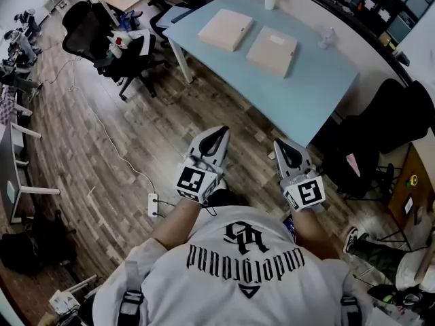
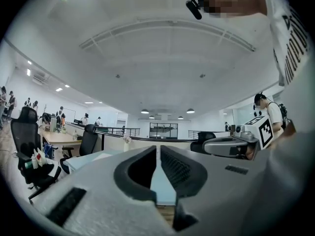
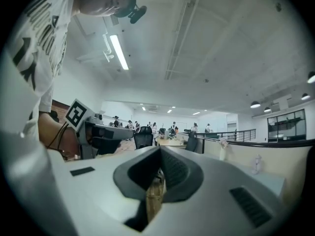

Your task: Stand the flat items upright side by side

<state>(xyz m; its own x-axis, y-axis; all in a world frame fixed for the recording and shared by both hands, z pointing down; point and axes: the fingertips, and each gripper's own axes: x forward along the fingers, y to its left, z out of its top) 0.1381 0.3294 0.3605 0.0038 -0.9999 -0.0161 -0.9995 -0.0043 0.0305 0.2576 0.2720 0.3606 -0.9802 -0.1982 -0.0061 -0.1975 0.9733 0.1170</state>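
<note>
Beige flat square boxes (image 1: 225,29) lie mid pale-blue table (image 1: 319,80); left gripper (image 1: 219,133) & right gripper (image 1: 282,145) clenched, empty, over open wood floor (image 1: 102,148) before its edge.

Table (image 2: 84,161) mostly behind hand-held gripper (image 2: 158,149)

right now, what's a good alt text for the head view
Seen from above, a person in a white shirt holds the left gripper and right gripper, jaws shut and empty, above a wood floor short of a light blue table. Two flat beige items lie side by side on it.
</note>
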